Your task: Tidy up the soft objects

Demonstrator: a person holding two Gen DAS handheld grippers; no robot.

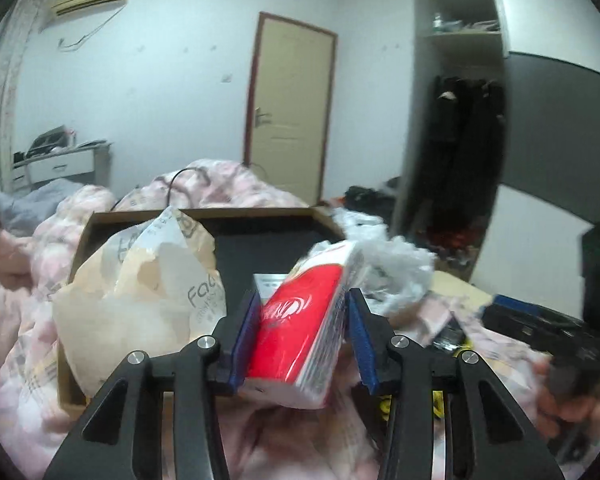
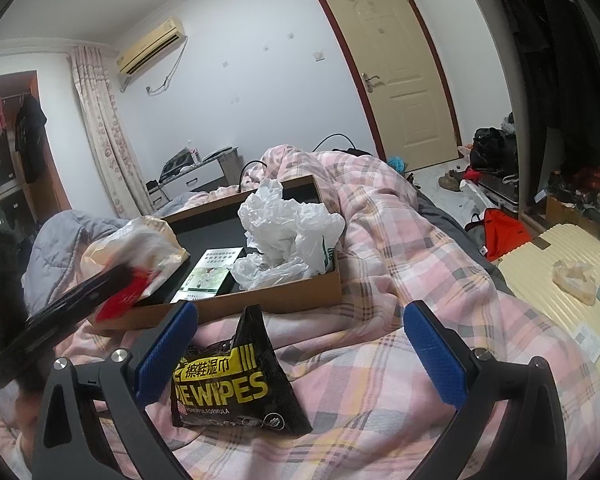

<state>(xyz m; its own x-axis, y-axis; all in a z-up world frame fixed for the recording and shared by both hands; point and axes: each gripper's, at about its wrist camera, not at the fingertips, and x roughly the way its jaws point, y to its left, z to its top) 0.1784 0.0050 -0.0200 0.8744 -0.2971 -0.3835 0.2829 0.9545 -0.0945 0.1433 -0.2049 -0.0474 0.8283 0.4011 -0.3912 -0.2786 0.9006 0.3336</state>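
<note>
My left gripper [image 1: 302, 312] is shut on a red and white tissue pack [image 1: 300, 332] and holds it above the near edge of a shallow cardboard box [image 1: 82, 240]. The box holds a beige plastic bag [image 1: 140, 292], a crumpled white plastic bag [image 1: 396, 268] and a small white and green packet [image 2: 206, 276]. In the right wrist view the box [image 2: 284, 300] lies on the bed, with the left gripper and red pack [image 2: 120, 300] blurred at its left corner. My right gripper [image 2: 300, 344] is open around a black and yellow shoe-wipes pack [image 2: 236, 384] lying on the quilt.
A pink plaid quilt [image 2: 400, 240] covers the bed. A cream suitcase [image 2: 560, 264] stands at the right with small items on top. Bags and clutter lie on the floor by the door [image 2: 400, 72] and open wardrobe [image 1: 460, 120]. A desk [image 2: 196, 176] stands behind the bed.
</note>
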